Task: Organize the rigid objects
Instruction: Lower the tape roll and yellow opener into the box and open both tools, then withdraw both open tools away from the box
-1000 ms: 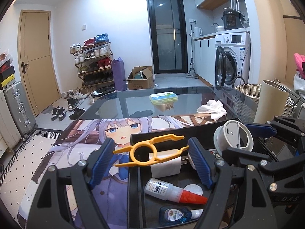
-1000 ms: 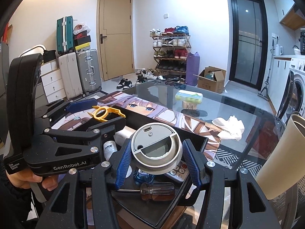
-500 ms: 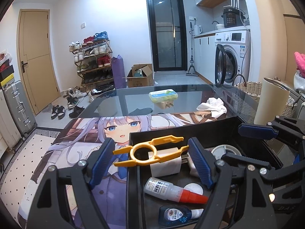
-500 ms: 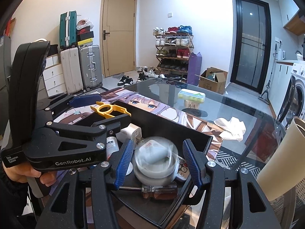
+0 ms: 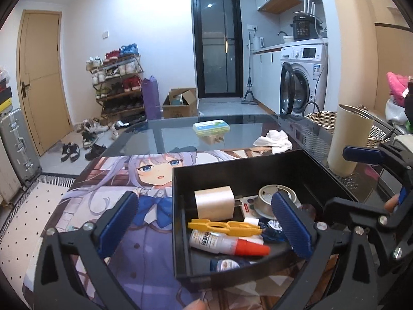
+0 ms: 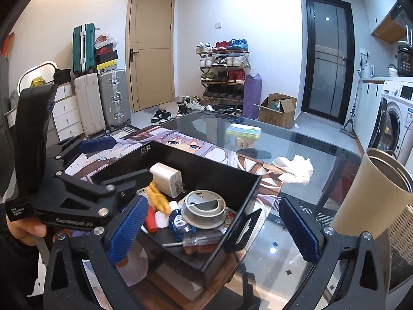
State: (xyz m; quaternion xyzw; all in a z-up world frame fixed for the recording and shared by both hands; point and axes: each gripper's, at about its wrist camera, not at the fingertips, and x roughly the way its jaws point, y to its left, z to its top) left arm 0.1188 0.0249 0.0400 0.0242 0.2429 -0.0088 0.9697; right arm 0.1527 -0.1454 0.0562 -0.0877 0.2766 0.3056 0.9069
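Observation:
A black box (image 5: 177,206) stands on the printed mat and holds several rigid items. Among them are a yellow plastic tool (image 5: 224,225), a red-capped glue bottle (image 5: 227,241), a white charger (image 5: 214,202) and a grey round lid (image 6: 204,208). A clear-handled screwdriver (image 6: 201,241) and a small blue bottle (image 6: 178,222) lie beside the lid. My left gripper (image 5: 206,226) hovers over the box's left wall, its jaws opening wide and gripping nothing. My right gripper (image 6: 214,230) hangs over the box's near corner, its jaws also opening and holding nothing.
A tall beige cup (image 6: 374,193) stands at the right, close to the right gripper. A white cloth (image 6: 294,170) and a green-lidded container (image 6: 244,131) lie farther back on the glass table (image 6: 309,155). A wicker basket (image 5: 320,118) sits beyond the table's right edge.
The left gripper let go of the yellow tool, which now lies in the box. The right gripper released the grey round lid into the box. Both pairs of jaws spread wide.

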